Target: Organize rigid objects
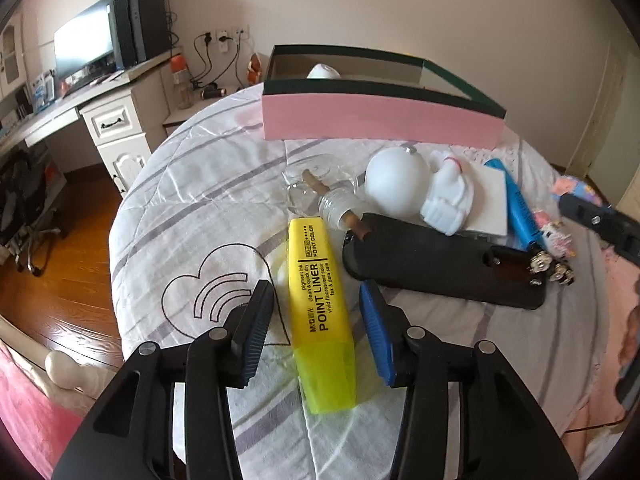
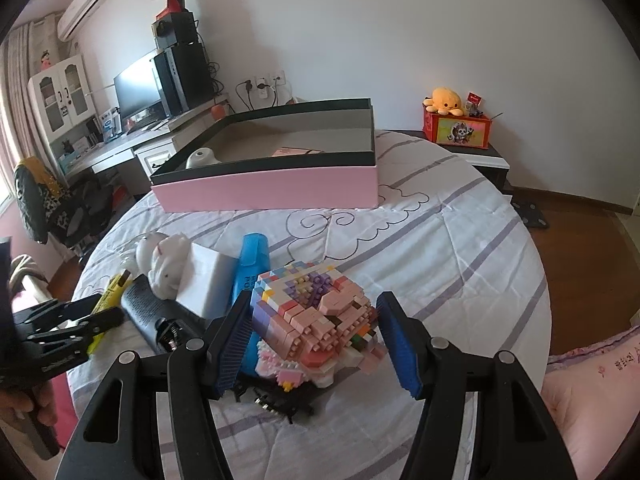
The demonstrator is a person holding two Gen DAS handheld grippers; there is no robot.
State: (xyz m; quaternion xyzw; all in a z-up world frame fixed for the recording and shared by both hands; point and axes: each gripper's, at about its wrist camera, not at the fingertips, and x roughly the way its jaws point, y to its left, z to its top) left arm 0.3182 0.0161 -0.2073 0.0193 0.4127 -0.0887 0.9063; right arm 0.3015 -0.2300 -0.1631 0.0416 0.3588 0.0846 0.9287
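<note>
A yellow highlighter (image 1: 316, 304) lies on the white quilt between the blue pads of my left gripper (image 1: 315, 286), with a gap on each side; the gripper is open. My right gripper (image 2: 315, 298) is shut on a pastel brick figure (image 2: 316, 312), both pads against its sides. Behind it lie a blue highlighter (image 2: 250, 264), a white card box (image 2: 208, 280), a white plush (image 2: 164, 264) and a black case (image 1: 432, 264). A corked glass bottle (image 1: 332, 200) and a white ball (image 1: 396, 184) lie further back. The pink open box (image 2: 264, 190) holds a white object (image 2: 200, 158).
The round bed's edge drops to a wooden floor (image 1: 60, 280) on the left. A desk with a monitor (image 1: 84, 48) stands beyond it. A red box with a yellow plush (image 2: 456, 124) sits on a side table at the back right. A hand (image 2: 24, 408) holds the left gripper.
</note>
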